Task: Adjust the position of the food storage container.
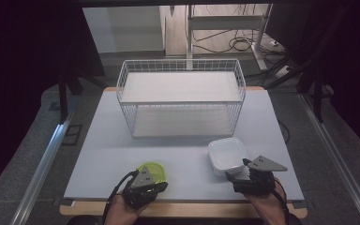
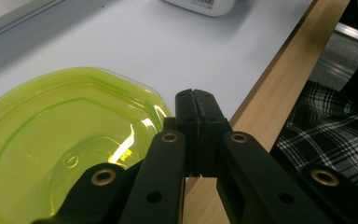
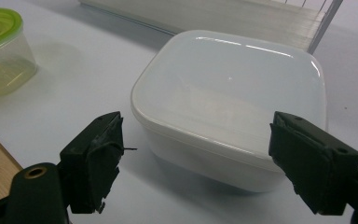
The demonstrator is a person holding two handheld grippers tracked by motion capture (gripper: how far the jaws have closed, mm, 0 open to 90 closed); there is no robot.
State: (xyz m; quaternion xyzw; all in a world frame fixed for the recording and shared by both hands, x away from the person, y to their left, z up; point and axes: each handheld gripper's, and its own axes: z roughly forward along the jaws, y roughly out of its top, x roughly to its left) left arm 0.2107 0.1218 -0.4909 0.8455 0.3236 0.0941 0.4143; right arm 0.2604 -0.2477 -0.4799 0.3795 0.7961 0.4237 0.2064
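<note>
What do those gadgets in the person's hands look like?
Each is a black hand-held claw: left claw, right claw. Both carry a grey three-cornered plate on top. Brass-coloured rivets dot the black arms, and a black cable trails back from each.

the green container looks like glossy translucent plastic, its lid catching bright glints. the white box is smooth plastic with a soft sheen. the surface has a matt pale covering over a wooden edge. the basket is white-coated wire. each tool has matt black plastic jaws with brass-coloured rivets.
</note>
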